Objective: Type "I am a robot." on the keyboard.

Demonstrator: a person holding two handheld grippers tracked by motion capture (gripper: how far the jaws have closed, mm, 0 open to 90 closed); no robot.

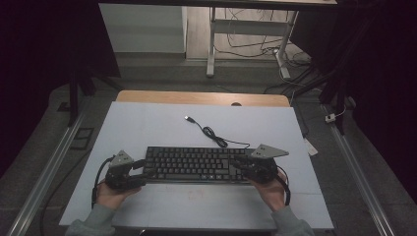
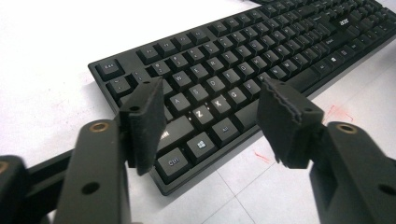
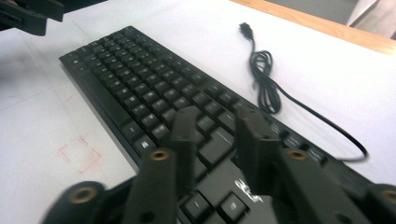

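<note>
The black keyboard (image 1: 194,164) lay flat on the white sheet covering the bench (image 1: 147,123), near its front edge, with its long side running across in front of you. Your left gripper (image 2: 210,112) sat at the keyboard's left end, its fingers (image 2: 144,121) spread apart over the corner by the Ctrl and Windows keys, clamping nothing. Your right gripper (image 3: 215,135) hovered above the keyboard's right end, its fingers (image 3: 252,140) also parted, with a narrower gap and nothing between them. The keyboard's cable (image 1: 212,132) ran from the back edge in a loose coil on the sheet, ending in a USB plug (image 1: 188,118) further back. Faint red marks (image 3: 79,151) showed on the sheet just in front of the keyboard.
</note>
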